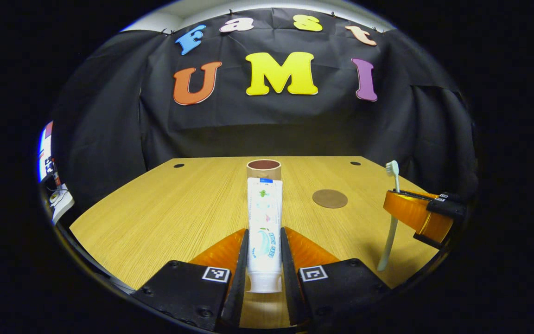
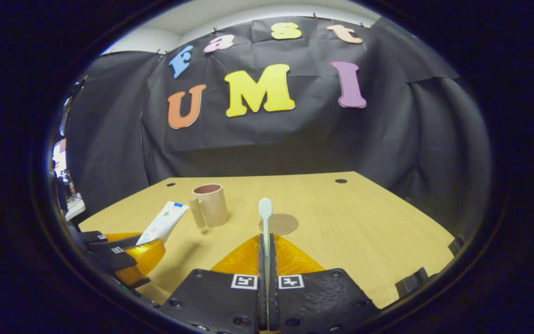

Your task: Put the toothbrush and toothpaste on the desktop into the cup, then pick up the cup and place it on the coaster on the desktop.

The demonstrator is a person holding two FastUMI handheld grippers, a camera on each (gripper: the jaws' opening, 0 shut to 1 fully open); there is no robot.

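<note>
- Left tongs [image 1: 264, 241] clamp toothpaste [image 1: 264, 222]; right tongs [image 2: 267, 246] clamp toothbrush [image 2: 265, 209], both raised above table [image 1: 165, 208].
- Cup [image 1: 263, 169] and coaster [image 1: 330, 198] stand apart on pale wood; black cloth behind.

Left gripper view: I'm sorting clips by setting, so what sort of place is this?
Probably a staged recording booth, not a real bathroom: black cloth walls in a bare wooden desktop, where only a cup and coaster stand, while a hand-held gripper grips a toothpaste tube.

One toothbrush [image 2: 265, 208], one toothpaste tube [image 1: 264, 222], one cup [image 2: 211, 204], apparently one coaster [image 1: 330, 198].
</note>
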